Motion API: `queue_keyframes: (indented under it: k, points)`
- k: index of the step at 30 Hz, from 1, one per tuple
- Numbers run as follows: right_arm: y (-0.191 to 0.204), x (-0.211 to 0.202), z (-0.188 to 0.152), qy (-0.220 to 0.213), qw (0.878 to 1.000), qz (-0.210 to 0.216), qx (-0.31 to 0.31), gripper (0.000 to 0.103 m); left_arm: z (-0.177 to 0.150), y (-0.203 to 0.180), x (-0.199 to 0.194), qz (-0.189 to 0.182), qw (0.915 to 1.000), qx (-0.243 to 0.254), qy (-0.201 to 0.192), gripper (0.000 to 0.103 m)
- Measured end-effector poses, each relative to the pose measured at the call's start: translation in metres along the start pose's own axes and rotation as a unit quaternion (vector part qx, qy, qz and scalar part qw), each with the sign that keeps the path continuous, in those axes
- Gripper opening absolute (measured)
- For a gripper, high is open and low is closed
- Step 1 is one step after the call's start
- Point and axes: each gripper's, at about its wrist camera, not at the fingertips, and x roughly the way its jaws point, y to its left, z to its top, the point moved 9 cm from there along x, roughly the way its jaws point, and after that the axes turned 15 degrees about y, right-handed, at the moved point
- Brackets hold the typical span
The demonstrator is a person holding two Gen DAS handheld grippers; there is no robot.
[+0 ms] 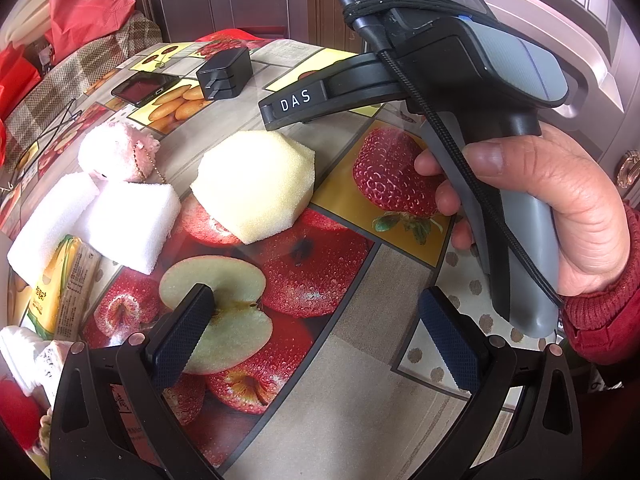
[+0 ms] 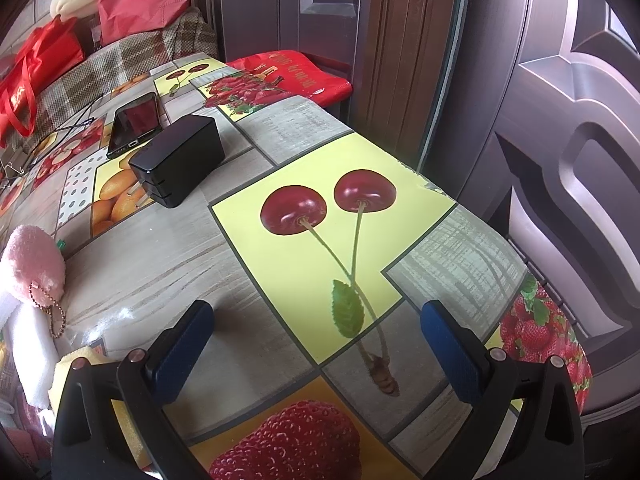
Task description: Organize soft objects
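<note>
Your left hand-held gripper (image 1: pixel 316 344) hovers over the counter (image 1: pixel 360 380) with its fingers spread wide and nothing between them. The yellow sponge (image 1: pixel 254 184) lies ahead of it and a little to the left, flat on the fruit-print cover, its longer side running from near-right to far-left across your line of approach. Just to its left sit the two white foam blocks (image 1: pixel 96 220), touching each other, with the pink plush keychain (image 1: pixel 116 152) behind them and a yellow snack packet (image 1: pixel 60 280) at their near edge.

Your right hand-held gripper (image 2: pixel 318 352) is also spread apart and empty, aimed at the bare cherry print. From its camera the soft things sit far off to the left edge: the pink plush keychain (image 2: pixel 34 264) and a corner of the yellow sponge (image 2: pixel 80 360) just beside the left finger. In the left view its tip points past the sponge's far side.

So the left one is likely the better placed: the sponge is straight before it, and a slight turn left would probably bring the fingers across its narrower width. The black charger (image 1: pixel 226 74) and phone (image 1: pixel 144 88) lie well beyond, out of the way.
</note>
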Motion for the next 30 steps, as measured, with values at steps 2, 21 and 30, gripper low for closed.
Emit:
queue_keyframes:
  k: [2,21,30]
  points:
    - [0.0001,0.0000,0.0001,0.000,1.000,0.000,0.000,0.103,0.0000,0.0001,0.0000,0.000,1.0000,0.000,0.000,0.102]
    - [0.0017,-0.0002,0.0008,-0.001,1.000,0.004,0.000,0.103,0.0007,-0.0002,0.0001,-0.002,1.0000,0.002,-0.001,0.102]
    - [0.0026,-0.0004,0.0007,-0.001,1.000,0.006,-0.003,0.103,0.0017,-0.0029,-0.0010,-0.013,0.9992,0.036,-0.008,0.102]
